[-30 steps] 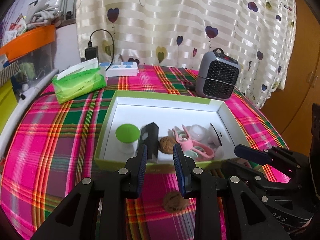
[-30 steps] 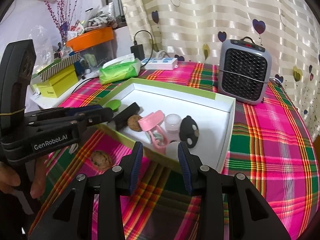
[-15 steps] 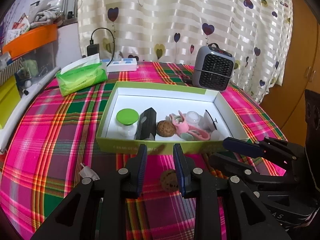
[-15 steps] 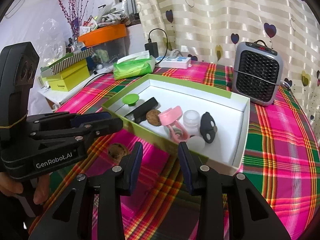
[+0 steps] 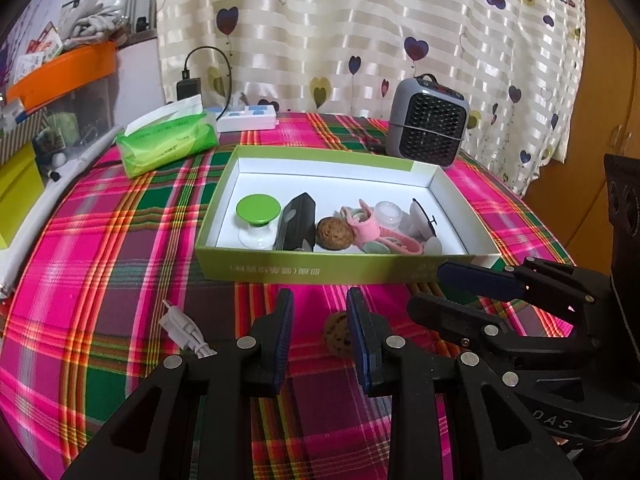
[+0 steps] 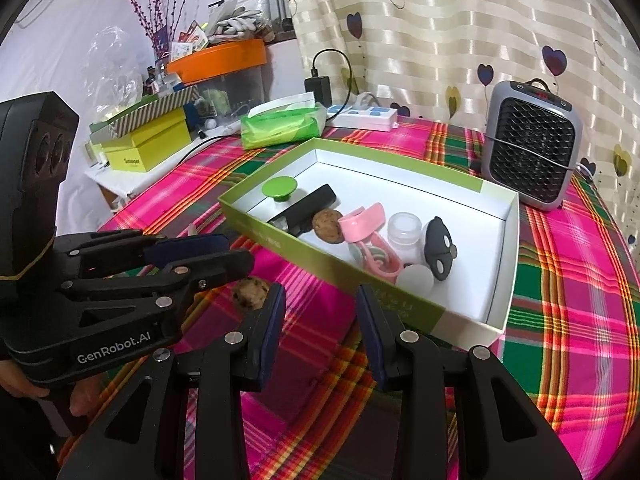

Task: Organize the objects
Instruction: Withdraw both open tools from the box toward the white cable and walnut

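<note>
Left gripper point(image 5: 320, 334): jaws spread, nothing pinched. It points down at the plaid tablecloth point(image 5: 120, 280). A brown walnut point(image 5: 338, 334) lies on the cloth just past the fingertips, partly hidden behind the right-hand finger; pads not pressing on it

Right gripper point(image 6: 320, 320): jaws spread, nothing between them, only cloth below. In the left wrist view it shows from the side, just right of the left gripper, fingers pointing toward the walnut. In the right wrist view the left gripper comes in from the left, a hand point(image 6: 24, 384) at its base; the same walnut sits on the cloth just beyond the tip of that gripper

White cable plug point(image 5: 184, 330) on the cloth, left of the left gripper

Next out: green-walled box point(image 5: 340, 272), white inside, near wall just beyond the walnut. Contents lie along the near side, left to right in the left wrist view:
- green-topped knob point(image 5: 256, 208) on a clear base
- black oblong case point(image 5: 298, 222), touching or nearly touching the knob
- second walnut point(image 5: 334, 232) beside the case
- pink clip-like toy point(image 5: 368, 228)
- small clear jar point(image 5: 388, 212)
- black rounded piece point(image 6: 440, 248) and a white ball point(image 6: 416, 282) near the right end

Beyond the box: green tissue pack point(image 5: 168, 144) far left, white power strip point(image 5: 248, 118) with a black charger point(image 5: 189, 88) behind it, grey fan heater point(image 5: 426, 124) far right

Back: striped curtain point(image 5: 360, 20) with heart prints; shelf clutter with an orange tray point(image 5: 64, 72) at far left
</note>
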A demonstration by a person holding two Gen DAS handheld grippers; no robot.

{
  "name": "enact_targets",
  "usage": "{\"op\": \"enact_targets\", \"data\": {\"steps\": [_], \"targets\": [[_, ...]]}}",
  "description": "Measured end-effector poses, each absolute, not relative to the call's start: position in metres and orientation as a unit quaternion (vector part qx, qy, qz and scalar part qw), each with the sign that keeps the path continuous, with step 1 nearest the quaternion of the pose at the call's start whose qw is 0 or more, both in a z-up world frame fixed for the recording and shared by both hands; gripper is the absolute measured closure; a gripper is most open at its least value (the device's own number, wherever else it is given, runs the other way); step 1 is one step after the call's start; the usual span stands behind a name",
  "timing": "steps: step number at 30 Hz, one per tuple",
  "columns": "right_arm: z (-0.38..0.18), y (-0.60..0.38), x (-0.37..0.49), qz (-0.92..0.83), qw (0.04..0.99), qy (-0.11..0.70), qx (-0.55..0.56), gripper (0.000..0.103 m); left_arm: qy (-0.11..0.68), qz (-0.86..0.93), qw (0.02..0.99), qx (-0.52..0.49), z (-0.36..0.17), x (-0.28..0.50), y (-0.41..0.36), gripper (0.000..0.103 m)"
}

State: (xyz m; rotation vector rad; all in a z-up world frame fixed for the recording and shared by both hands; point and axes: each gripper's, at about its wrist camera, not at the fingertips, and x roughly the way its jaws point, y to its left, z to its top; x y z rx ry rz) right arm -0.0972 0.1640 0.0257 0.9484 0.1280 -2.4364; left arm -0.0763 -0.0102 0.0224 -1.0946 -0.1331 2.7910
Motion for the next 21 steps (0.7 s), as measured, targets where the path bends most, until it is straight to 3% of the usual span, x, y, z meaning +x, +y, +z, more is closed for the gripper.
{"op": "enact_targets", "data": {"steps": [21], "targets": [[0.0252,0.1584,-0.097,-0.892,0.275,0.049,0.356,0.065,-0.044,0.927,0.077,-0.365,0.019,-0.0722,-0.0092,0.078]]}}
